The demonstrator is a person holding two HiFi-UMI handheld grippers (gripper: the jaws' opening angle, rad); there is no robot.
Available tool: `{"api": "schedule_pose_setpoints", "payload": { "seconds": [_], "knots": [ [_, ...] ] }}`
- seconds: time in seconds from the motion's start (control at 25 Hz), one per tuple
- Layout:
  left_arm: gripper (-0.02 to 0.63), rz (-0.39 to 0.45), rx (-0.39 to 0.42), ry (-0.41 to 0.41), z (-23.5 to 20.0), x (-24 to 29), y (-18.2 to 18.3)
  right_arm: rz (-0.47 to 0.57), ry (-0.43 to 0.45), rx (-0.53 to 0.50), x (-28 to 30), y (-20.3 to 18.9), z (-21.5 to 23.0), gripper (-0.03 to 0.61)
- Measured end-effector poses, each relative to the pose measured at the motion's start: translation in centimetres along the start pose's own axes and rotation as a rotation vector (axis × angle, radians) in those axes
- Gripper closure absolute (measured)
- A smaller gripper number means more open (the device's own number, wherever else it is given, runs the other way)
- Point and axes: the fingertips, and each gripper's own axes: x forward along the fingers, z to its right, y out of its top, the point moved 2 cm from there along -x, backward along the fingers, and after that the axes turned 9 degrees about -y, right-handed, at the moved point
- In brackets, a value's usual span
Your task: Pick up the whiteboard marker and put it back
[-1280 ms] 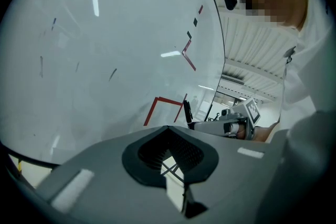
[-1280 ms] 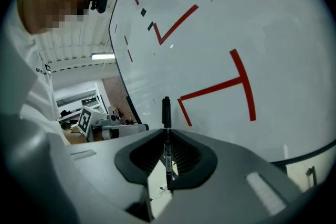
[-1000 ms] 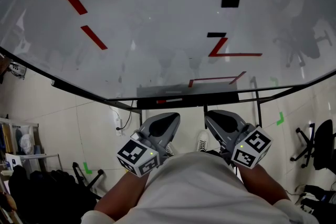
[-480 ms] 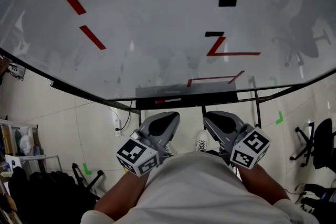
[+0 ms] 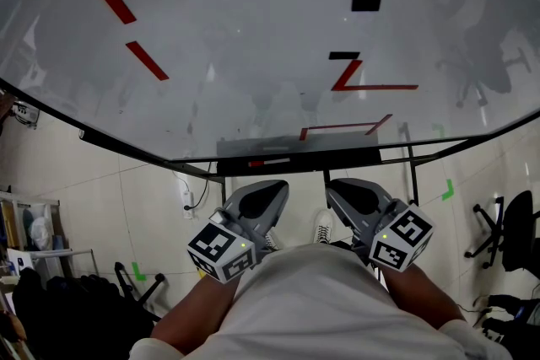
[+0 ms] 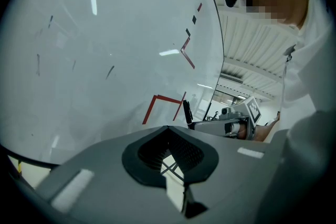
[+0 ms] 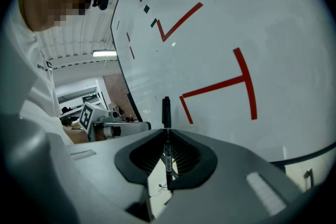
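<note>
Bright, even overhead light. Lamp reflections streak the glossy whiteboard; both gripper views bulge and darken at their rims.

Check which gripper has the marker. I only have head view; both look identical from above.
Observer: The right gripper is shut on the whiteboard marker, a black one held upright.
Operator: Left one empty?
Observer: Yes. The left gripper has its fingers together with nothing between them.
Operator: Marker touching the board?
Observer: Can't tell contact. In the right gripper view its upper end sticks out past the fingertips, in front of the whiteboard, beside a red line.
</note>
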Motion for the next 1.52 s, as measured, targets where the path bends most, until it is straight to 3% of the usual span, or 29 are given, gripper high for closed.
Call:
{"api": "schedule_pose_setpoints", "payload": {
  "seconds": [0.2,0.44,1.04,1.52],
  "knots": [
    [0.597,0.004,-0.002,0.024,-0.5,-0.2,0.0,-0.006,-0.005,-0.021,-0.1,0.3,0.4,0.537],
    [0.597,0.000,-0.016,0.030,-0.8,-0.3,-0.5,-0.039,-0.036,-0.120,0.2,0.3,2.1,0.537],
    [0.597,-0.012,-0.042,0.050,-1.8,-0.5,-0.9,-0.246,-0.104,-0.712,3.9,-4.5,4.5,0.535],
    [0.597,-0.026,-0.072,0.041,-1.9,-0.4,-1.7,-0.364,-0.115,-1.012,6.8,-8.3,6.6,0.535]
  ]
}}
